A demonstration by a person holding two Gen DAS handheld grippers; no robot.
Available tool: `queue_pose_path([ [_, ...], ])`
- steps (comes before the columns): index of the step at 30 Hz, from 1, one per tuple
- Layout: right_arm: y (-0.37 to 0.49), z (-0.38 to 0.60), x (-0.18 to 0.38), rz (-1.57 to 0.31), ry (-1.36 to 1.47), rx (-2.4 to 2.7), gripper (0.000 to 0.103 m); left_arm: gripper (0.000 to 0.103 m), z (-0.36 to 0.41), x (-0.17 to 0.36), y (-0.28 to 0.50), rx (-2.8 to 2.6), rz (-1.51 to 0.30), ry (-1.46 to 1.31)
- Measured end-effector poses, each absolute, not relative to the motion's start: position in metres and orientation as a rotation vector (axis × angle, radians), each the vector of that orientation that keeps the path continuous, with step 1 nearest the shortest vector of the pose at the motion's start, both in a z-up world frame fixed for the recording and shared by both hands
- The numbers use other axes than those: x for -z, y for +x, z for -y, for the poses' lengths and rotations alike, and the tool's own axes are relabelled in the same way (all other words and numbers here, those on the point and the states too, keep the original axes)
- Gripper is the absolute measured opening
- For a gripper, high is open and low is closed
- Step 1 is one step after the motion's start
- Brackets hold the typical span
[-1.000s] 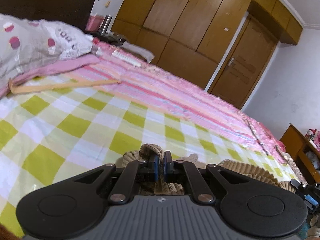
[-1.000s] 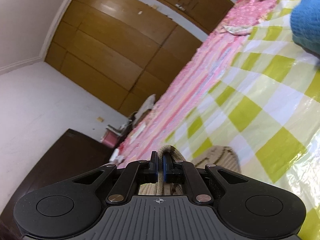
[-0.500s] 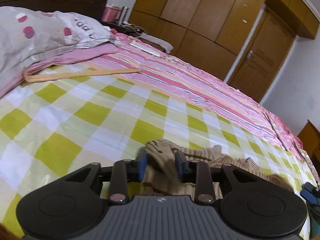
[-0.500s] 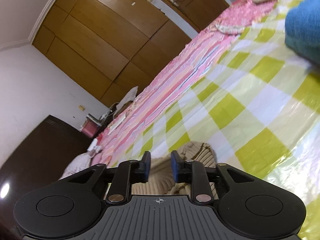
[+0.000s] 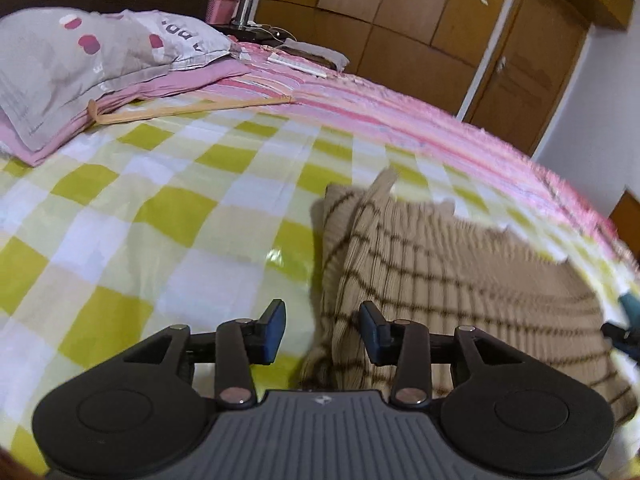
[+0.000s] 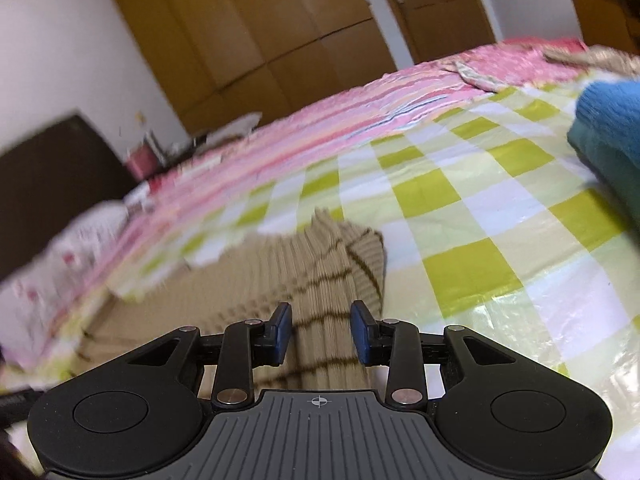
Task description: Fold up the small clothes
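Knitwear, a beige ribbed sweater with thin brown grid lines (image 5: 440,264), lies folded on the bed's green-and-white checked cover (image 5: 160,216). The left gripper (image 5: 322,330) hovers over its near edge, fingers (image 5: 274,330) opening, the fabric below them but not pinched. The right gripper (image 6: 320,332) is likewise opening above the sweater. A blue knitted garment (image 6: 608,120) sits well apart.

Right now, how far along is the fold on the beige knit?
Done: the beige knit lies on the checked sheet, one edge doubled over. In hand: nothing; left gripper and right gripper are opening, pads clear of the fabric. Left: any further folds; the blue garment lies beyond.
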State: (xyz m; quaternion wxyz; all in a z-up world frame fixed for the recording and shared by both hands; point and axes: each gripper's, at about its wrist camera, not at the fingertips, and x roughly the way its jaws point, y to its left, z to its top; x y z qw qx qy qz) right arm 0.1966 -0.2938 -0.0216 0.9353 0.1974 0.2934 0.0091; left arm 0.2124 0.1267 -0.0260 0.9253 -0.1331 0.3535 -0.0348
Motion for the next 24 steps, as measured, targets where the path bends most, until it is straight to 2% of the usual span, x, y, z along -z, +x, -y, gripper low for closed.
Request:
queue_pose_path([
  [1,0.197,0.291,0.023,-0.615,0.372,-0.001,0.025,0.047,-0.125,0.027,0.213,0.054,-0.727,-0.253],
  [3,0.196,0.292,0.024,-0.632,0.343,0.033,0.019,0.049,-0.124,0.027,0.213,0.019,-0.735,-0.228],
  [12,0.194,0.302,0.021,-0.689,0.306,0.103,0.019,0.051,-0.137,0.023,0.208,-0.098,-0.763,-0.287],
  [14,0.190,0.298,0.009,-0.661,0.285,0.120,0.024,0.049,-0.141,0.022,0.206,-0.151,-0.760,-0.295],
  [19,0.196,0.265,-0.019,-0.588,0.231,0.039,0.027,0.049,-0.155,0.028,0.206,-0.179,-0.761,-0.344],
  [24,0.238,0.219,-0.010,-0.635,0.240,-0.060,0.027,0.049,-0.144,0.016,0.200,-0.091,-0.682,-0.249],
])
